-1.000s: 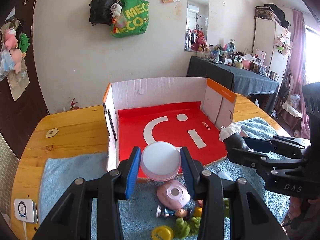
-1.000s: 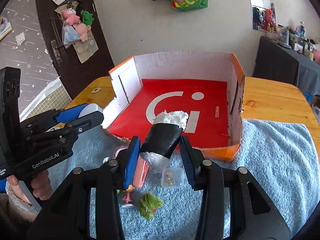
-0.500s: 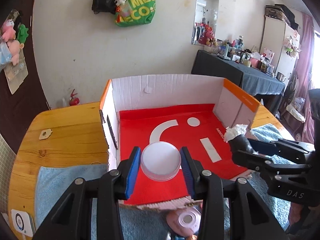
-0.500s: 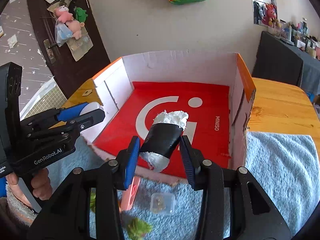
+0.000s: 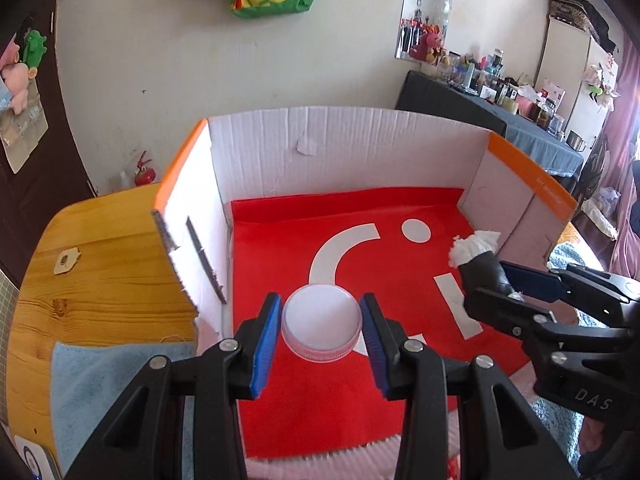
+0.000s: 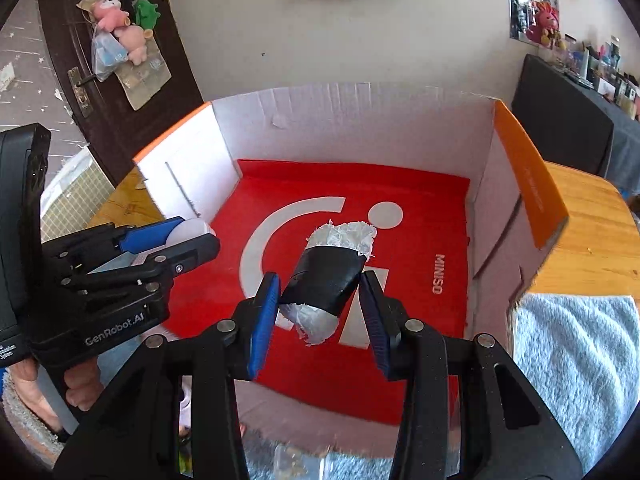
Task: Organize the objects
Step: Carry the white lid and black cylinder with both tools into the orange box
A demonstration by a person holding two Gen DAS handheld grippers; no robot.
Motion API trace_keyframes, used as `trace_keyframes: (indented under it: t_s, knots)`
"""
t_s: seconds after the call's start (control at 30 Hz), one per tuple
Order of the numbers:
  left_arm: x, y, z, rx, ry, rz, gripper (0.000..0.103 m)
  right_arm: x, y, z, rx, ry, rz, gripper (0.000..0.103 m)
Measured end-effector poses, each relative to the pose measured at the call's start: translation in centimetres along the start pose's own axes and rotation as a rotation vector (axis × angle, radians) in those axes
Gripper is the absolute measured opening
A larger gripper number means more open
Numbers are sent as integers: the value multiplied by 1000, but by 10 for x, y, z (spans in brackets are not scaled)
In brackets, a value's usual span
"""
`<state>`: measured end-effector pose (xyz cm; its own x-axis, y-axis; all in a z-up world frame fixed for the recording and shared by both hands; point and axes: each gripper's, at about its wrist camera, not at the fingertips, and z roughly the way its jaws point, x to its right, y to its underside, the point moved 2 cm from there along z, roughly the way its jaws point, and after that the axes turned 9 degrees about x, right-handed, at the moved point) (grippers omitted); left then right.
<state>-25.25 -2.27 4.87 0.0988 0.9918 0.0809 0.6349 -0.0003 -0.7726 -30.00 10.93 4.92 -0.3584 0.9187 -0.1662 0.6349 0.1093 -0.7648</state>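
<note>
2 grippers hang over the open box (image 5: 348, 148) on the table (image 5: 100, 264), side by side and well apart. The left gripper (image 5: 321, 322) has its blue fingers (image 5: 264, 338) closed on a round white lid (image 5: 321, 322), held flat above the red liner (image 5: 320, 412) near the box's left wall. The right gripper (image 6: 320, 306) has its fingers (image 6: 262, 320) clamped on a black roll (image 6: 326, 280) with white wadding poking out of both ends, tilted above the white logo in the middle of the liner. Neither thing touches the liner. A blue towel (image 6: 576, 360) lies on the table beside the box.
</note>
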Motion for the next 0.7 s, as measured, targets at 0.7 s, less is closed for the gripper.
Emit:
trace_keyframes:
  t_s: [0.7]
  knots:
    - [-10, 1, 43, -102, 1, -24, 42, 21, 6, 48, -115, 14, 29, 39]
